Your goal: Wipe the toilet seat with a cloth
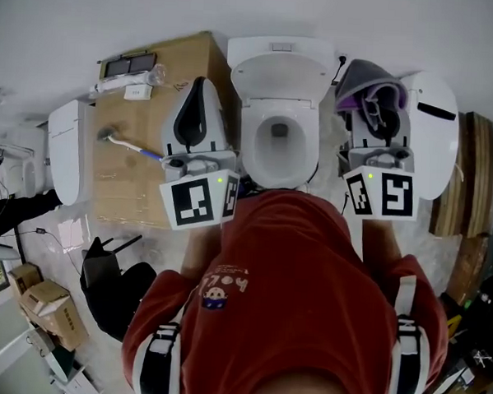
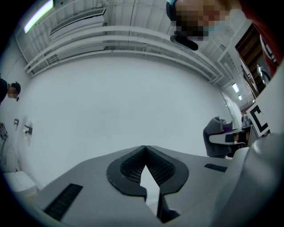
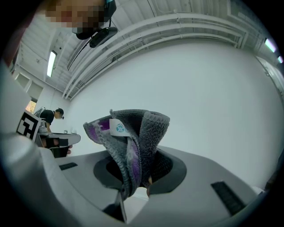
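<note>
Firmly, right claw (image 3: 138, 165) clamps the upstanding cloth (image 3: 132, 133); left claw (image 2: 145, 148) pressed together, empty.

My tongs: I count two, the left tongs (image 2: 145, 150) and the right tongs (image 3: 138, 170)
Cloth (image 3: 133, 137): one
Toilet (image 1: 254, 127): one
Big cardboard box (image 1: 136, 182): one
Brush (image 1: 122, 140): one
Other person (image 3: 53, 116): one that I can see

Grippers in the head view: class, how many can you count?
2. The left gripper is held left of the toilet, shut and empty; the right gripper is right of it, shut on a grey-purple cloth. None seems hidden.
</note>
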